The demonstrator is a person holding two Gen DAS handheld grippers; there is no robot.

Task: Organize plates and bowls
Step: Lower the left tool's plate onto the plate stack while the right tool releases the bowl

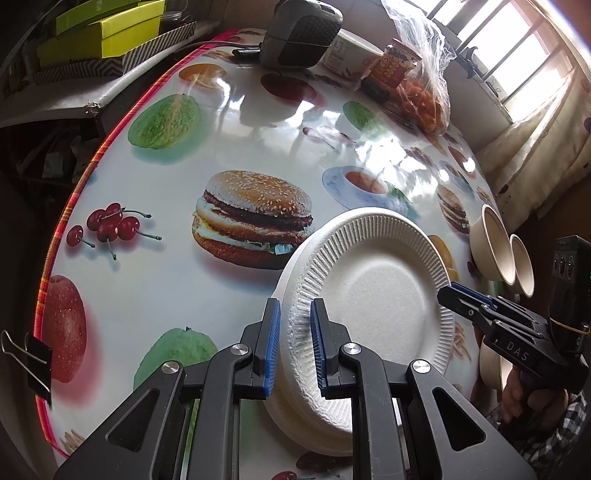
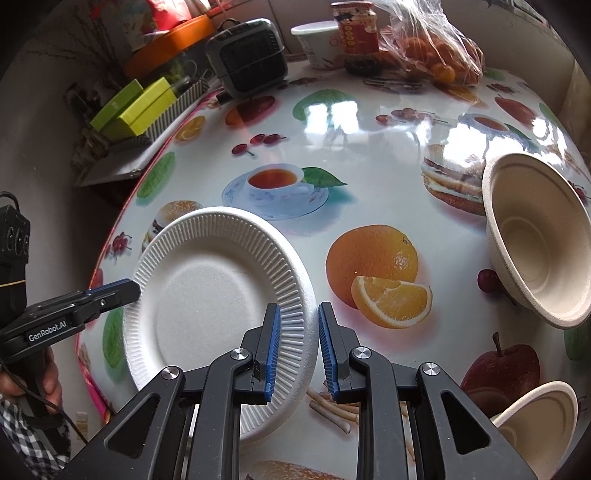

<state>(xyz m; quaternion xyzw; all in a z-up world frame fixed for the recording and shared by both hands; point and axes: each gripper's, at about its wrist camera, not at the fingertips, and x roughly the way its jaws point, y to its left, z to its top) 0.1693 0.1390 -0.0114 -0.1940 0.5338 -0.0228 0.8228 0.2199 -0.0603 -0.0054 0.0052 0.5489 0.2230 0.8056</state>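
A white ribbed plate [image 1: 384, 291] lies on top of a short stack of like plates on the printed tablecloth [image 1: 166, 258]. My left gripper [image 1: 295, 306] is shut on the plate's near-left rim. In the same view my right gripper [image 1: 448, 291] pinches the opposite rim. The right wrist view shows the plate [image 2: 199, 310] with my right gripper [image 2: 299, 308] shut on its right rim and my left gripper [image 2: 127, 288] on its left rim. Two beige bowls [image 1: 496, 247] stand nested to the right. A beige bowl [image 2: 539, 240] lies tilted, and another [image 2: 543, 413] sits lower right.
At the table's far side stand a small dark fan [image 2: 251, 55], a jar [image 2: 356, 37], a white tub [image 2: 319, 42] and a plastic bag of oranges [image 2: 439, 51]. Green boxes [image 1: 103, 33] sit on a shelf beyond the left edge. A binder clip [image 1: 37, 362] holds the cloth.
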